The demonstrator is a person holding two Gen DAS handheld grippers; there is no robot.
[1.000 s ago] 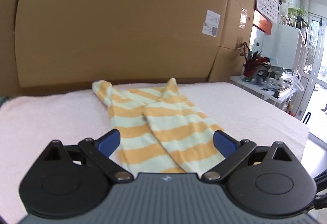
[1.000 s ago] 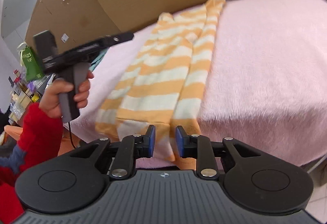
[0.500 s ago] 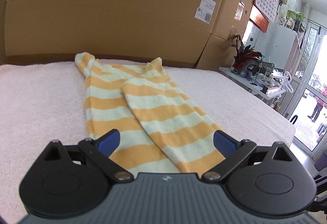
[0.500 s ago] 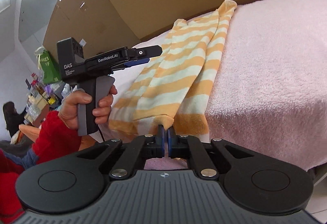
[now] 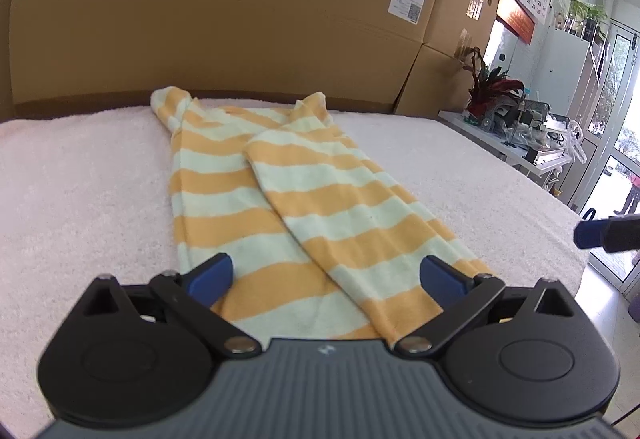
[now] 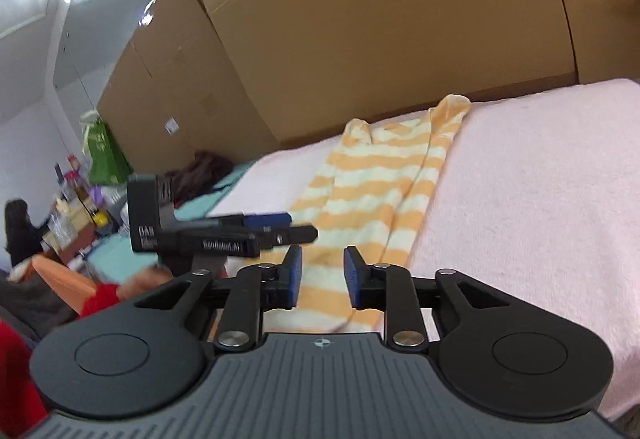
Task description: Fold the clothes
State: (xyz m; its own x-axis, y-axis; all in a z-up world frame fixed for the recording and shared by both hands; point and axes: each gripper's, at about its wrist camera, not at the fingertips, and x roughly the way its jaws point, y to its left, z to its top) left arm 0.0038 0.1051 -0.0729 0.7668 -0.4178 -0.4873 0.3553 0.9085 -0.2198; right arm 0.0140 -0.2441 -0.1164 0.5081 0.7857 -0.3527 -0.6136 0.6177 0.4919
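Both grippers hovering at the striped garment's near hem

Left gripper (image 5: 326, 275) is holding its fingers spread wide; right gripper (image 6: 322, 275), just reopening, is gripping nothing; the striped garment (image 5: 280, 195) is lying toward twelve o'clock on the pink-covered bench (image 5: 80, 179).

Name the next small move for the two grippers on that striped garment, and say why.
Probably lower the left gripper and close on the near hem of the striped garment. Its jaws stand wide open over that hem, gripping nothing, and the right gripper, jaws just reopened, pinches no cloth, so the lengthwise-folded garment lies free on the pink towel.
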